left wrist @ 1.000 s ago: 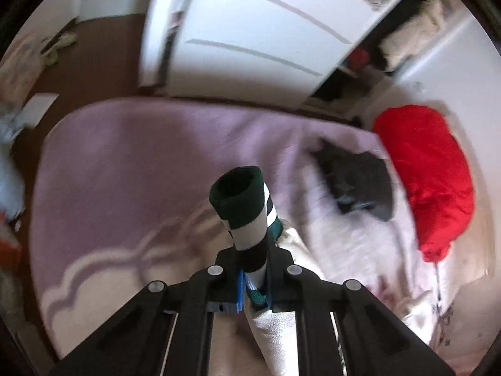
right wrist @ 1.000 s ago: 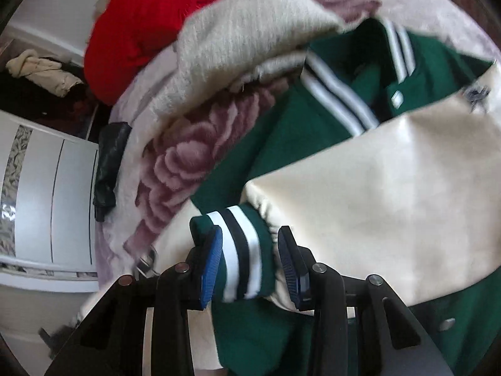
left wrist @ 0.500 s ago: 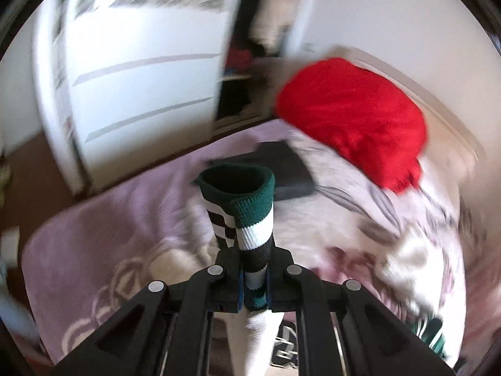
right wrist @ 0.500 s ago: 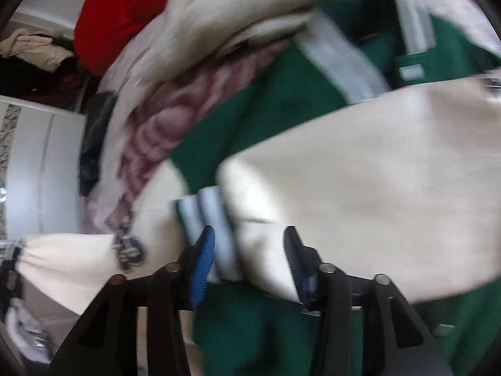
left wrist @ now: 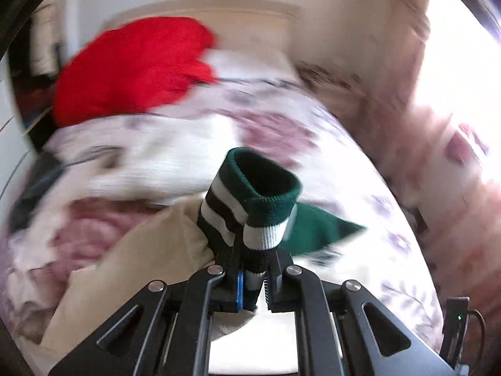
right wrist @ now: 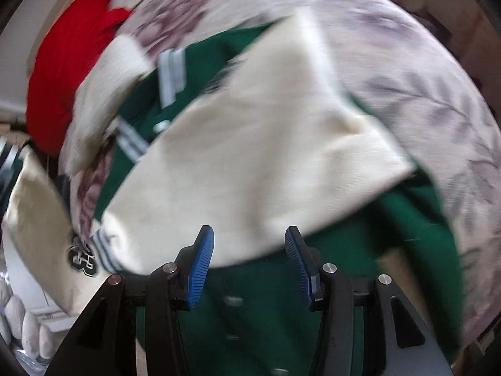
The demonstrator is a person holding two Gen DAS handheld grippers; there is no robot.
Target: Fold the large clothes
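Cuff (left wrist: 250, 210) sits clamped in our left gripper (left wrist: 253, 285); right gripper (right wrist: 249, 269) gapes empty over jacket (right wrist: 250, 156) on bed (right wrist: 438, 94). Risk: thin pinch w/ heavy sleeve, so cuff slips and fold skews.

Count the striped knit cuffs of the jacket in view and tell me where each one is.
2. One striped cuff is clamped in the left gripper. The other cuff lies beside the letter patch, left of the open right gripper. Blur may hide more.
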